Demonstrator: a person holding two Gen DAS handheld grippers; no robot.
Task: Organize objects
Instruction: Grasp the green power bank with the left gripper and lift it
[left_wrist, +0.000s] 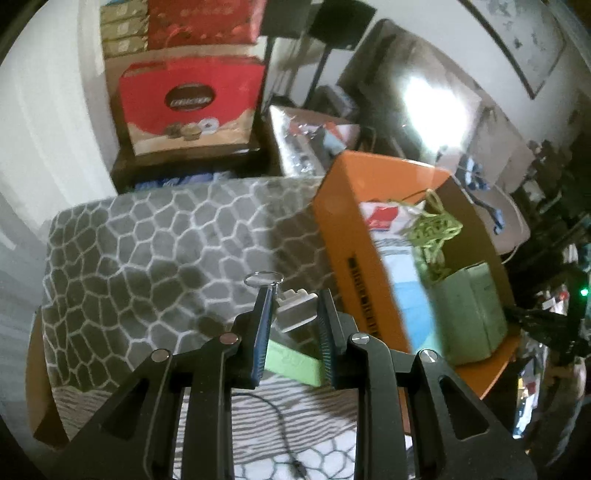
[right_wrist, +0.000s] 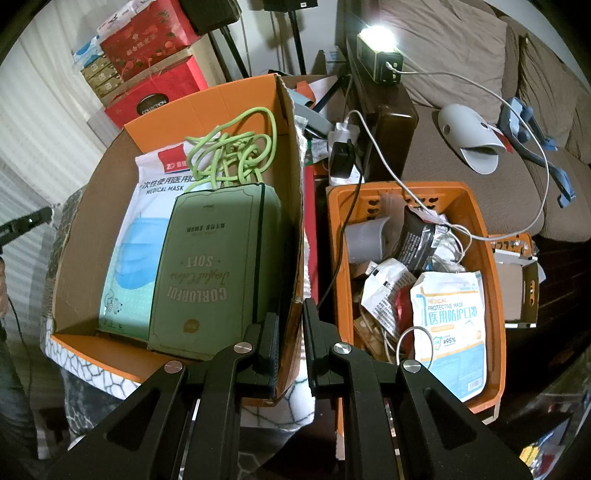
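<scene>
Left gripper (left_wrist: 293, 314) grasps a small metal object (left_wrist: 293, 314) bearing a key ring (left_wrist: 263, 278) above the grey patterned cushion (left_wrist: 147, 240), with the orange cardboard box (left_wrist: 343, 221) to its right. Right gripper (right_wrist: 291, 332) is clenched on that box's side wall (right_wrist: 295, 206). Beyond its fingers lie a green notebook (right_wrist: 214, 273), mask pack (right_wrist: 136, 236) and green cord (right_wrist: 229, 151); an orange basket (right_wrist: 491, 266) stands right.
</scene>
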